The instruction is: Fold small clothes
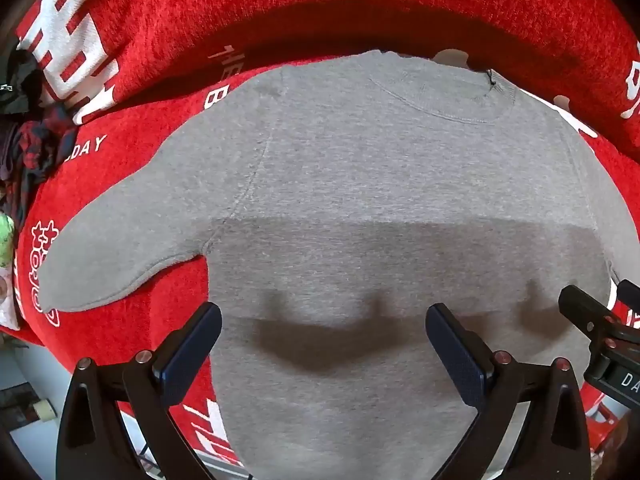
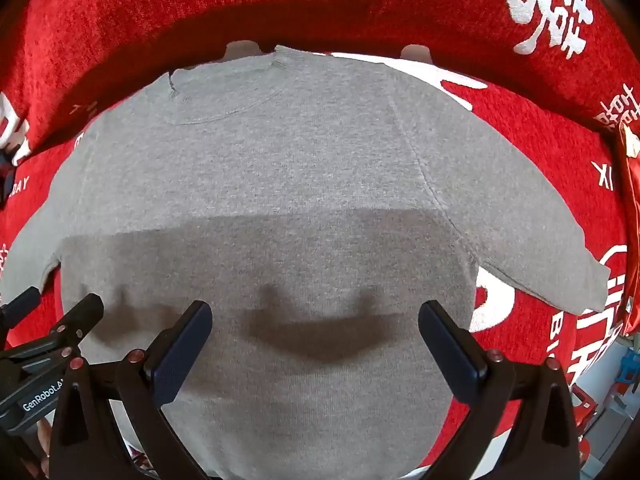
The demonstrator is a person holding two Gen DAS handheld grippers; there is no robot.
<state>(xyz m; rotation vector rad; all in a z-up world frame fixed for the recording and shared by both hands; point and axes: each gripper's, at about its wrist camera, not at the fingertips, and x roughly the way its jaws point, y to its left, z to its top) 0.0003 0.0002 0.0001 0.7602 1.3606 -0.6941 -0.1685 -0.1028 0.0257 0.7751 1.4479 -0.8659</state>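
Two hand-held grippers hang side by side over a small grey knitted short-sleeved top [image 1: 360,184] that lies spread flat, neckline away from the cameras, on a red chenille cloth with white lettering [image 1: 160,20]; whether a bench or a bed lies beneath the cloth cannot be told. Left gripper [image 1: 324,344] and right gripper [image 2: 316,340] both point down at the garment with jaws spread wide and nothing between the pads; each throws a dark shadow on the lower body of the top, which suggests that neither touches the fabric. In the left wrist view the body of the top fills the space between the fingers, and the garment's left-hand sleeve [image 1: 112,252] reaches out beyond the left finger. In the right wrist view the other sleeve [image 2: 532,248] lies out past the right finger. Each gripper shows at the edge of the other's view, so the two stand close together near the hem end. Judged from the flat, unfolded lie, the step in hand is the first fold. To do it well, each gripper should probably pinch only the edge of one side, both layers together, lift evenly and low, and carry sleeve and side inward without dragging the rest or rucking the red cloth.
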